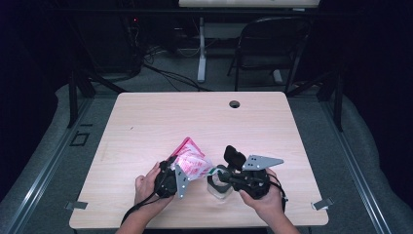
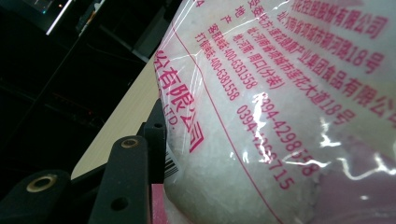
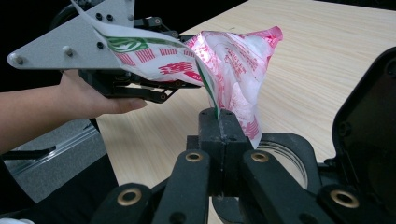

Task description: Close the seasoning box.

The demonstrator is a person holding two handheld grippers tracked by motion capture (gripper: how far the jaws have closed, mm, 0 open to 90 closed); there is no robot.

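Observation:
A clear plastic bag of white grains with red print is held up over the table between both grippers. My left gripper is shut on the bag's body; in the left gripper view the bag presses against one black finger and hides the other. My right gripper is shut on the bag's green-striped edge, jaws pinched together. Just below the right gripper stands a clear jar, whose round rim lies behind the jaws.
A black rounded flap stands up beside the jar, seen close at the right. The wooden table has a cable hole at its far edge. A dark chair stands beyond the table.

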